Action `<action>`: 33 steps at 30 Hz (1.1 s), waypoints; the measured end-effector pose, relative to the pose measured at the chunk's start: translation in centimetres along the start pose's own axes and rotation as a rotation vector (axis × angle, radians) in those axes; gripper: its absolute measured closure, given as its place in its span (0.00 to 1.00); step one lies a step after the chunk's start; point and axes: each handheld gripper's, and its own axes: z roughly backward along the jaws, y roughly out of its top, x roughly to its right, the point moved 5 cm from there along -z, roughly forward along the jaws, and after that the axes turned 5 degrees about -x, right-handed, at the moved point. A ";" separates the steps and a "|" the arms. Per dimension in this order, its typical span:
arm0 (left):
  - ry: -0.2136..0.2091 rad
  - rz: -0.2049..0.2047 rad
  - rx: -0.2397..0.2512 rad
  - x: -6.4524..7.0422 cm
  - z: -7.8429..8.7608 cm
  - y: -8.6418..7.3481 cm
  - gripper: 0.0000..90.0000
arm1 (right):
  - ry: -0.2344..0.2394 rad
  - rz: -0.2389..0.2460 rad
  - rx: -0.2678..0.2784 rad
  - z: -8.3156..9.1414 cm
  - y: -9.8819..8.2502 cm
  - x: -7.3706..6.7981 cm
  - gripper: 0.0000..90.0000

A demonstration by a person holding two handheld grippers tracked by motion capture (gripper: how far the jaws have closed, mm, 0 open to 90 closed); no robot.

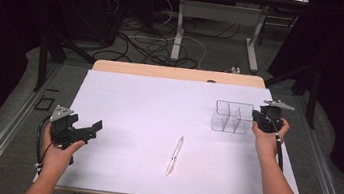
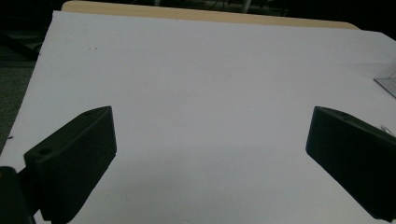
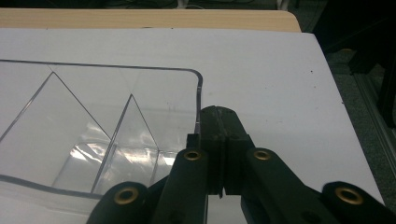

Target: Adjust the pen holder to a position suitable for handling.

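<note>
A clear plastic box (image 1: 232, 117) with several compartments stands at the right of the white tabletop (image 1: 148, 109). My right gripper (image 1: 258, 119) sits at its right side. In the right gripper view the jaws are pressed together, and the gripper (image 3: 224, 114) lies just outside the box's right wall (image 3: 199, 100). Whether it touches the wall I cannot tell. A white pen (image 1: 175, 155) lies at the front centre of the table. My left gripper (image 1: 92, 132) hovers at the front left, open, with bare table between its jaws (image 2: 210, 135). A corner of the box (image 2: 387, 79) shows at the right edge of the left gripper view.
A strip of wooden table edge (image 1: 178, 72) runs along the far side. Beyond it, cables (image 1: 156, 44) lie on the floor around the legs of another table (image 1: 178, 32). A metal rail (image 1: 4, 130) runs along the left of the table.
</note>
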 end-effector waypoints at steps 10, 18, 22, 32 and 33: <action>-0.001 0.001 -0.002 0.0 0.0 0.0 0.02 | -0.001 0.040 0.010 -0.1 -0.1 -1.9 1.00; 0.000 0.000 0.000 0.1 -0.1 0.0 0.02 | -0.005 0.039 0.005 -0.1 -0.2 -3.5 1.00; 0.000 -0.003 -0.001 0.1 -0.1 0.1 0.02 | -0.015 0.061 0.004 0.0 -0.3 -4.2 1.00; -0.024 -0.021 -0.005 0.6 -0.4 0.2 0.02 | 0.000 0.049 0.003 0.0 -0.5 -6.4 1.00; -0.024 -0.021 -0.005 0.6 -0.4 0.2 0.02 | 0.002 0.048 0.003 0.0 -0.5 -6.7 1.00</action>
